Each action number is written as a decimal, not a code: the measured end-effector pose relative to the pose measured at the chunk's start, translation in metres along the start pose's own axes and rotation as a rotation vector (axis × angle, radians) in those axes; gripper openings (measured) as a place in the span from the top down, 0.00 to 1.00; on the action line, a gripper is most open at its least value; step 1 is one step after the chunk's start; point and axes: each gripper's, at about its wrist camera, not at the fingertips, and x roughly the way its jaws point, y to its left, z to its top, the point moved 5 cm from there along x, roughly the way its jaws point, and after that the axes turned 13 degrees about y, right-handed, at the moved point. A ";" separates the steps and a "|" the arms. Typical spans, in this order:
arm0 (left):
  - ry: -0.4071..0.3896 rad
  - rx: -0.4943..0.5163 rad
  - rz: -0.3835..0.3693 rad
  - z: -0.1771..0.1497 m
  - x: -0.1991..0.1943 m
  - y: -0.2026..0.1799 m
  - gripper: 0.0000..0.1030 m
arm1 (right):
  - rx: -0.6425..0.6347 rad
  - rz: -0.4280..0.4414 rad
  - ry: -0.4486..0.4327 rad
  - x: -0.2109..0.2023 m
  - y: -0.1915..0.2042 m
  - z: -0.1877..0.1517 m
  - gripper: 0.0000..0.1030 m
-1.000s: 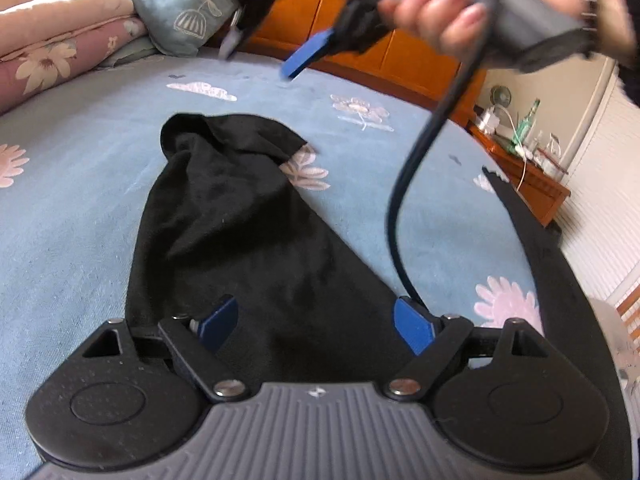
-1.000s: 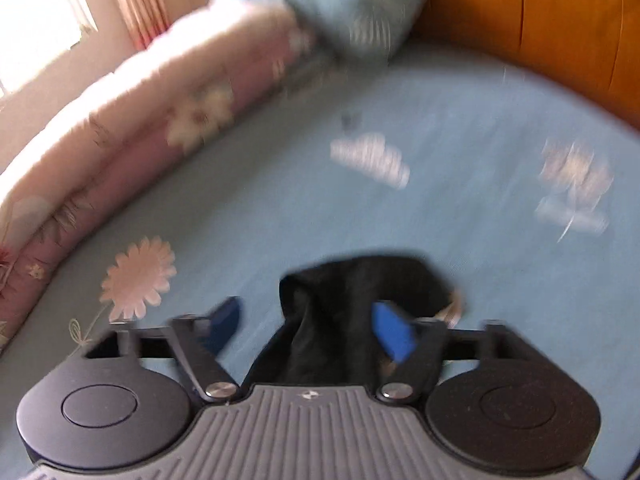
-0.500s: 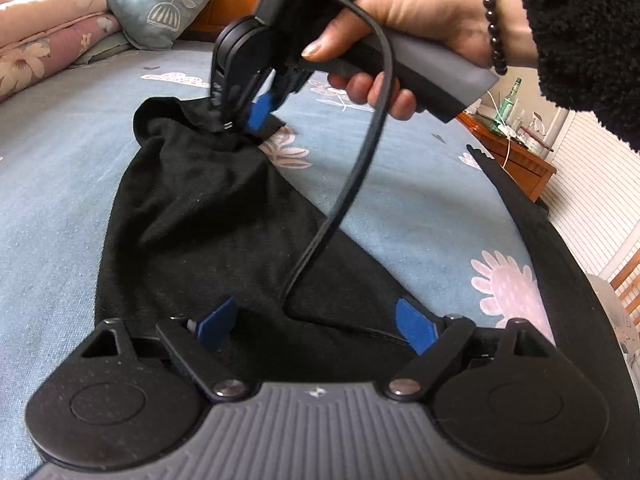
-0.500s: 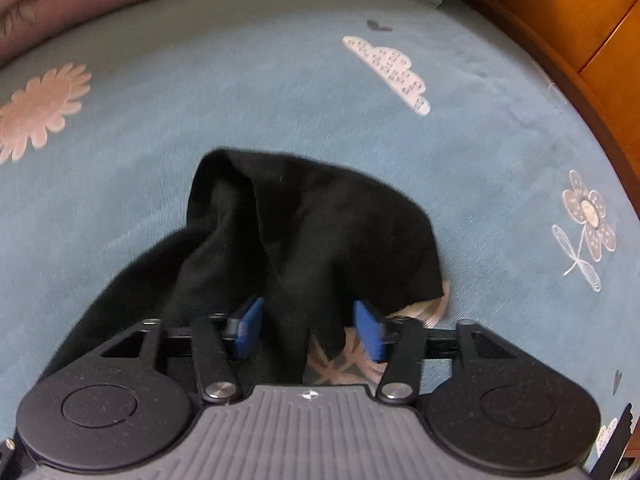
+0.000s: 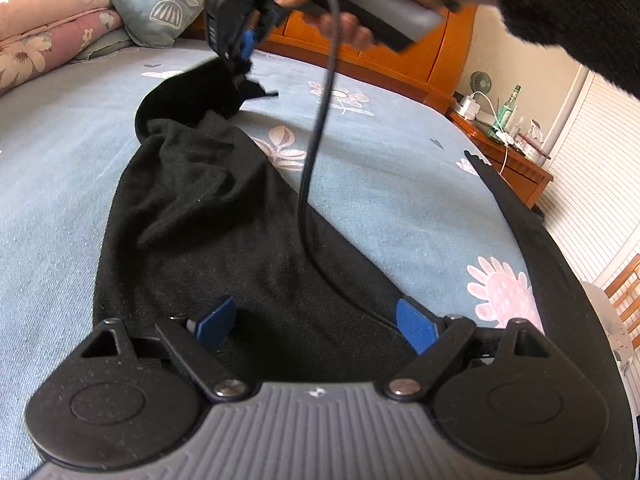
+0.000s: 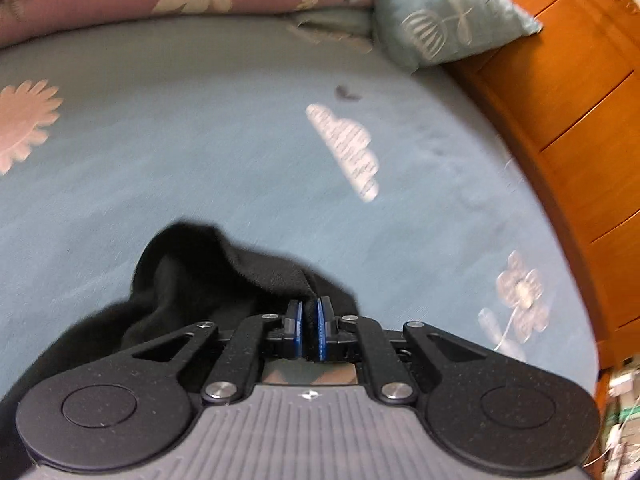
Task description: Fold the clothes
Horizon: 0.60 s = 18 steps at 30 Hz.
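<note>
On bed (image 5: pixel 400 168): black garment (image 5: pixel 208 208), far end pinched by closing right tongs (image 6: pixel 309 330).

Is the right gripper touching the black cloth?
Touching. In the right wrist view the right gripper is closing, its blue fingers pinching a fold of the black cloth between them.

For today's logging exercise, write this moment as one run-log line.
phase: grasp far end | right gripper: closing, black garment between pads | left gripper: open above near end | surface: blue bedsheet
</note>
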 end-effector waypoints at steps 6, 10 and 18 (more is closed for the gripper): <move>-0.023 -0.004 -0.009 0.000 -0.004 0.001 0.15 | -0.042 -0.108 -0.054 0.004 0.006 0.043 0.91; -0.037 -0.037 0.047 0.002 -0.007 0.010 0.15 | -0.032 -0.130 -0.094 0.008 0.009 0.069 0.91; -0.102 -0.022 0.122 0.004 -0.017 0.015 0.12 | 0.000 -0.122 -0.187 0.008 0.028 0.106 0.93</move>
